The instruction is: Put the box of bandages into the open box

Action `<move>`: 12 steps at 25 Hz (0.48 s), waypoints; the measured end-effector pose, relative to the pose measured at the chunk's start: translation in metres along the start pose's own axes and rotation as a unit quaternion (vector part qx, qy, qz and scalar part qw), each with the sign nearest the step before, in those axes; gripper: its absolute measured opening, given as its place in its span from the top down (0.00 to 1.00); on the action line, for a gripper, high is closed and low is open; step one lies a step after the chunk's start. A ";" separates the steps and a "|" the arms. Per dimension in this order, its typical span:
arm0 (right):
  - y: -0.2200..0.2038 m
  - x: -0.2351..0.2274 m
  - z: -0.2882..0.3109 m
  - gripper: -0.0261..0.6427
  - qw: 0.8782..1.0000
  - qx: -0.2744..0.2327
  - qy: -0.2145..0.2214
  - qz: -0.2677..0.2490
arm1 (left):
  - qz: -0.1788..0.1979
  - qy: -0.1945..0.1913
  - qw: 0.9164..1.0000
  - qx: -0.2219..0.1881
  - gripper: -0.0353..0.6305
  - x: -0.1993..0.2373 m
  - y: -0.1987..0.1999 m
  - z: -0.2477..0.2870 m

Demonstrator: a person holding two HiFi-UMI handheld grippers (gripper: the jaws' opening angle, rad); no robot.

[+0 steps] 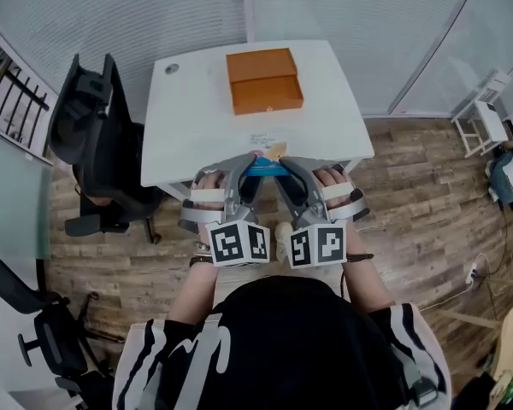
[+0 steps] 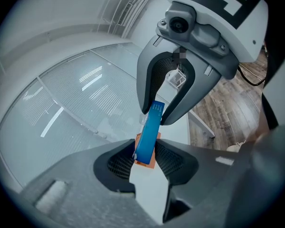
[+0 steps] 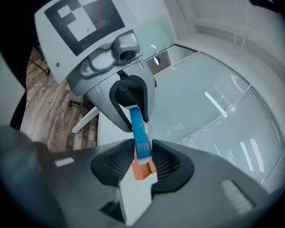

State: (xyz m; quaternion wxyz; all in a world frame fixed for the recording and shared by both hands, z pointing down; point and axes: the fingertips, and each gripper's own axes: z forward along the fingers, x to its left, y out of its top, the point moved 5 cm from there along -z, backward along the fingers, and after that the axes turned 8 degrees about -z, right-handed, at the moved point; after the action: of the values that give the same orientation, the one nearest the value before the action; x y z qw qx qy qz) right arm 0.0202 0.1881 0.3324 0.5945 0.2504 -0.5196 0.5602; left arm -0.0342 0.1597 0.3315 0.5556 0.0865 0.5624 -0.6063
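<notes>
Left gripper view shows the box of bandages [image 2: 149,132], slim and blue.

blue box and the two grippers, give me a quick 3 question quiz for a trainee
1. True or false: the left gripper and the right gripper are both shut on the blue box.
2. Where is the orange box?
A) in the left gripper
B) on the table, beyond the blue box
C) under the table
3. Short answer: is the blue box inside the orange box yet?

Key
1. True: each gripper clamps one end.
2. B
3. No: it is held up by the table's near edge.
</notes>
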 end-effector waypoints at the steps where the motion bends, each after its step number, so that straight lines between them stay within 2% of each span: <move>1: -0.003 -0.003 0.004 0.79 1.000 -0.001 -0.001 0.000 | 0.001 0.001 1.000 0.001 0.75 0.003 0.000 0.005; 12: -0.041 -0.034 0.064 0.79 1.000 -0.018 0.003 0.001 | -0.003 0.010 1.000 0.014 0.75 0.036 -0.005 0.073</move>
State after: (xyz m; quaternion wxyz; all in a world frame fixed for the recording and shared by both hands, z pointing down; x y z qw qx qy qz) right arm 0.0418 0.1077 0.3354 0.6002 0.2374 -0.5278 0.5520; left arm -0.0132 0.0810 0.3337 0.5467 0.0984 0.5594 -0.6152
